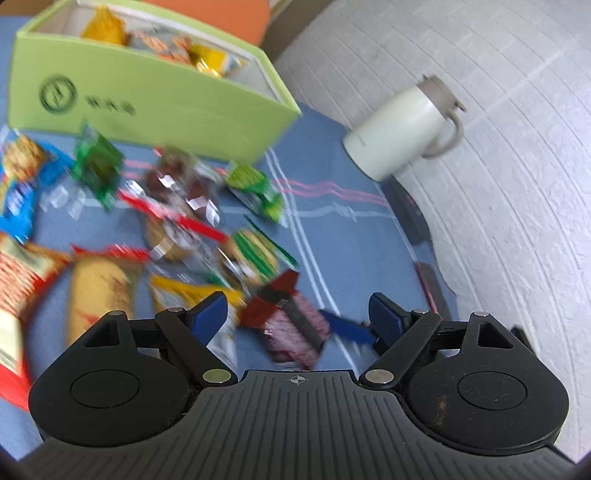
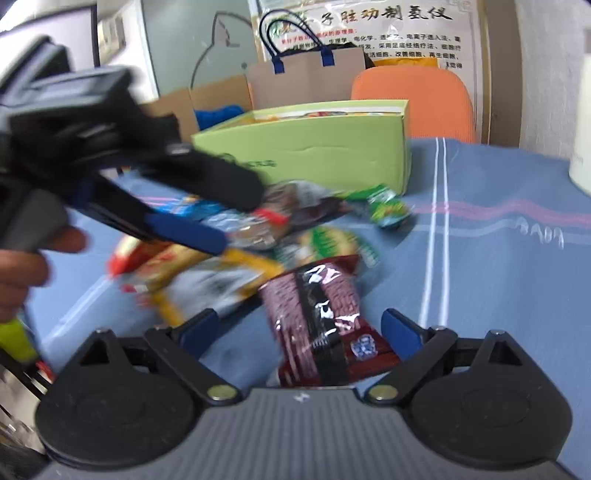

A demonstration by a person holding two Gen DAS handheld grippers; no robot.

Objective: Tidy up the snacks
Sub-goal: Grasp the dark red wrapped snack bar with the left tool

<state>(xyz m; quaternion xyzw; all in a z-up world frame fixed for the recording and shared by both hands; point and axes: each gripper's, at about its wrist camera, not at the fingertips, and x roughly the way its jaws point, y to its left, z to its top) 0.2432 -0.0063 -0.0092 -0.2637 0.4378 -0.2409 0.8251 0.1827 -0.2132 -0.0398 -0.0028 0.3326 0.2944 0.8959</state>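
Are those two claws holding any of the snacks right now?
No. Both the left claw and right claw are open; the dark red snack packet lies between the right one's fingers, ungripped.

We list this as an office or clinic back room: a wall poster (image 2: 369, 33) of printed Chinese text, an orange chair (image 2: 417, 99), a paper carrier bag (image 2: 306, 79) and cardboard boxes (image 2: 218, 98) behind a table under blue cloth (image 2: 498, 258), white textured wall (image 1: 480, 74) alongside.

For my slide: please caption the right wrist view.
Open right gripper straddles a maroon snack near the green box.
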